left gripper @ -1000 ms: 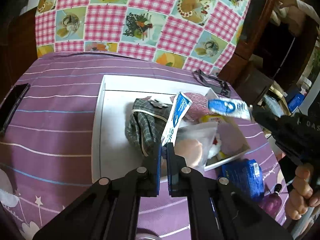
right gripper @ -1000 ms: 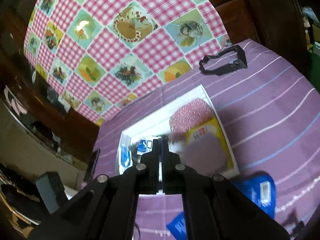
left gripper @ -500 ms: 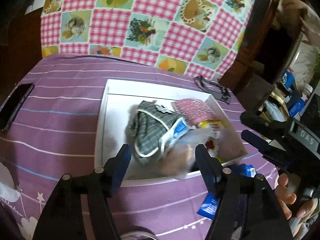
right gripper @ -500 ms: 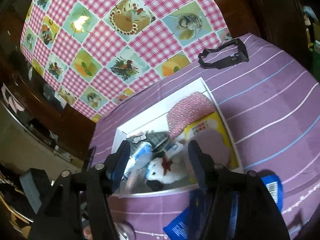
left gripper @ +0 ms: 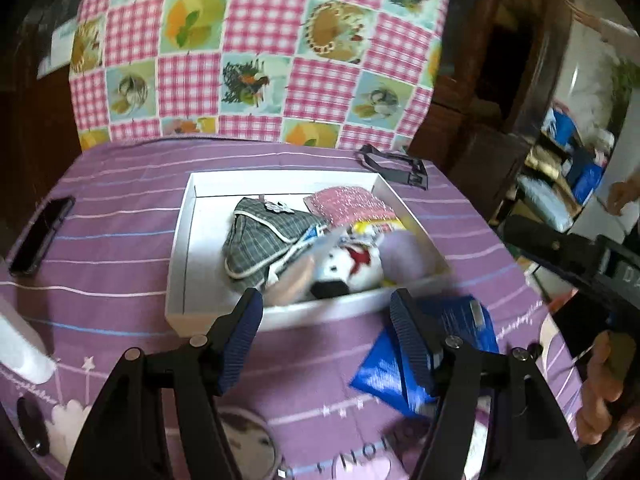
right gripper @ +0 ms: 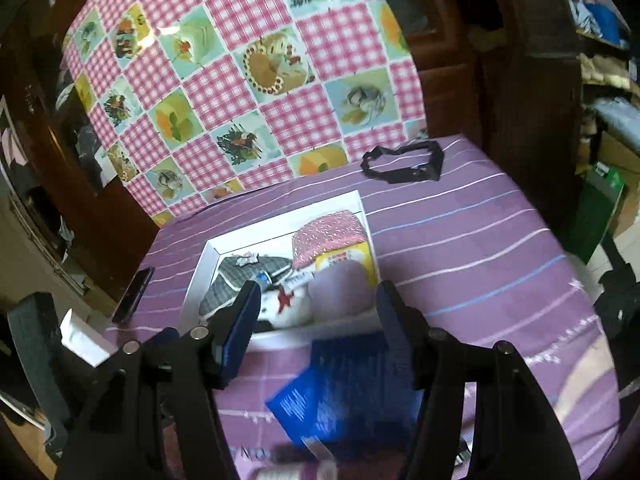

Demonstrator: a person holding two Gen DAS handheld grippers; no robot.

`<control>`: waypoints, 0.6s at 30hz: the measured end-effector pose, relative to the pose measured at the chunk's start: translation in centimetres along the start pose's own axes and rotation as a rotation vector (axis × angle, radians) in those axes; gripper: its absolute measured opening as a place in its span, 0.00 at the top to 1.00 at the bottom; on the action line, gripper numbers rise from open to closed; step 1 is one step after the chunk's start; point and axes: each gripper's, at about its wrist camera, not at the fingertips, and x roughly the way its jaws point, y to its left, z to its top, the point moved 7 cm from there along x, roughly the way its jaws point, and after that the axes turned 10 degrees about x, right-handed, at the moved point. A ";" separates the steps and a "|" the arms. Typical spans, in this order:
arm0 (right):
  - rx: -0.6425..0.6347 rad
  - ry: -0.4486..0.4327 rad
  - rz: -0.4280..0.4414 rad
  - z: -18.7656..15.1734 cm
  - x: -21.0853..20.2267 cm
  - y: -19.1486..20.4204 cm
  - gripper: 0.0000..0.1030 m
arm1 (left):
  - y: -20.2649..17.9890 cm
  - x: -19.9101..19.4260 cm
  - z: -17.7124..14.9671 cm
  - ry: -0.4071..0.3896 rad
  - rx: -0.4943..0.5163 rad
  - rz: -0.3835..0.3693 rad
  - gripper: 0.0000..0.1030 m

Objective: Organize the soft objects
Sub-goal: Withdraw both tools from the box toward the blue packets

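Note:
A white box (left gripper: 180, 248) (right gripper: 200, 276) on the purple cloth holds a grey checked cloth (left gripper: 264, 236) (right gripper: 236, 276), a pink glittery pouch (left gripper: 348, 204) (right gripper: 328, 232), a white plush toy (left gripper: 348, 268) (right gripper: 286, 306) and a lilac soft object (left gripper: 404, 256) (right gripper: 340, 288). My left gripper (left gripper: 326, 320) is open and empty, just in front of the box's near wall. My right gripper (right gripper: 318, 320) is open and empty, above the near wall. A blue packet (left gripper: 384, 372) (right gripper: 344, 388) lies on the cloth in front of the box.
A black phone (left gripper: 42, 236) (right gripper: 134, 292) lies left of the box. A black strap buckle (left gripper: 394, 168) (right gripper: 404, 164) lies behind it. A white object (left gripper: 20, 352) (right gripper: 86, 340) sits at the near left. A pink checked cloth (left gripper: 256, 52) hangs behind.
Both grippers opened from shut and pulled back from the box. The bagged plush toy and the tube they held now lie in the box.

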 end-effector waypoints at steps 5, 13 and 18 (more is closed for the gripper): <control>0.005 -0.043 0.006 -2.3 -2.9 -1.0 0.41 | -1.3 -2.1 -2.4 -0.005 -0.018 -0.022 0.35; -0.008 -0.124 -0.017 -4.3 -4.1 -2.1 0.41 | -2.4 -1.1 -4.3 -0.005 -0.014 0.003 0.27; -0.014 -0.130 -0.046 -5.5 -3.3 -3.9 0.41 | -3.2 1.3 -7.1 0.105 0.016 -0.034 0.20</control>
